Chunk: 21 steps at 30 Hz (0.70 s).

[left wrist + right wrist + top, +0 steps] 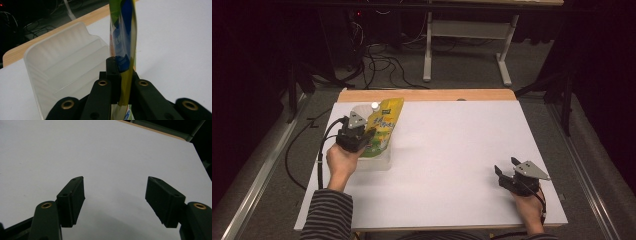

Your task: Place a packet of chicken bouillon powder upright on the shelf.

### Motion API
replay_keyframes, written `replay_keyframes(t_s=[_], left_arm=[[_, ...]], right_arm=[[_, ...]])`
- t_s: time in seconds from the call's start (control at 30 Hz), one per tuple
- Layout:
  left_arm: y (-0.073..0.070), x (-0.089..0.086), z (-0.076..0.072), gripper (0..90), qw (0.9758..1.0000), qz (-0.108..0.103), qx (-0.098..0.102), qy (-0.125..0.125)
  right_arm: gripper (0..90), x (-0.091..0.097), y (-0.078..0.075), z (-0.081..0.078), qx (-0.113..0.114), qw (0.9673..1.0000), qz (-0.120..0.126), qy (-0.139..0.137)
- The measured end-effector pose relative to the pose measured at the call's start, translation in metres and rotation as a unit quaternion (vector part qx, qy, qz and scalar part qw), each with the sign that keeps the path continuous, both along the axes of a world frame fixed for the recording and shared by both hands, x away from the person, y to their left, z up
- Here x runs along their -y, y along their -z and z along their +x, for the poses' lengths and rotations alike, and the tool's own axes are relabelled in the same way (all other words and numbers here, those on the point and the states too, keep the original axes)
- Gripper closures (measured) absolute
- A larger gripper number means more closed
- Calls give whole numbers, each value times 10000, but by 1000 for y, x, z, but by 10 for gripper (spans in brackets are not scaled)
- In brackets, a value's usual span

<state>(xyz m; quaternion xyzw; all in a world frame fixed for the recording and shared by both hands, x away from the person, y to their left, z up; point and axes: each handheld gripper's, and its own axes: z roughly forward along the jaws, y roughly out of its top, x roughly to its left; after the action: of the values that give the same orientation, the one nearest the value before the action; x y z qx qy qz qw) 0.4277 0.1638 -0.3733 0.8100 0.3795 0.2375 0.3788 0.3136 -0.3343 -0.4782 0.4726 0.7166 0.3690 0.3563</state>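
Observation:
A yellow-green spouted pouch [384, 125] with a white cap stands upright at the table's far left. My left gripper [362, 136] is shut on its lower edge. In the left gripper view the pouch [123, 37] rises edge-on from between the closed jaws of that gripper [122, 75]. A translucent plastic container [374, 161] lies under and beside the pouch, and its ribbed wall [62, 67] shows on the left of that view. My right gripper [507, 170] rests near the table's front right, open, with nothing between its fingers [72, 200].
The white table top [447, 150] has a wooden strip [427, 95] along its far edge. Beyond it stand a white table frame [467, 45] and loose cables on the floor. A black cable trails from my left gripper off the table's left side.

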Motion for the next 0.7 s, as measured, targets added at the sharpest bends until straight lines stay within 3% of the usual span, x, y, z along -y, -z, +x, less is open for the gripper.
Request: replay_keyframes(t_s=[0.13,0.3,0.4,0.43,0.5,0.7], left_arm=[[4,-5,-3,876,10000,-57,-11,64],[1,-12,-7,870,9991,124,-371,190],[0,-15,-7,869,9985,174,-495,173],[0,-18,-7,869,9976,198,-651,151],[0,-20,-6,868,9967,212,-771,129],[1,-20,-6,872,9970,238,-734,70]], right_arm=[[324,0,0,0,-11,10000,3,3],[324,0,0,0,-1,10000,-20,-18],[324,0,0,1,-8,10000,-12,-15],[324,0,0,1,-3,10000,-25,-28],[324,0,0,1,-14,10000,-42,-20],[324,0,0,1,-6,10000,-26,-19]])
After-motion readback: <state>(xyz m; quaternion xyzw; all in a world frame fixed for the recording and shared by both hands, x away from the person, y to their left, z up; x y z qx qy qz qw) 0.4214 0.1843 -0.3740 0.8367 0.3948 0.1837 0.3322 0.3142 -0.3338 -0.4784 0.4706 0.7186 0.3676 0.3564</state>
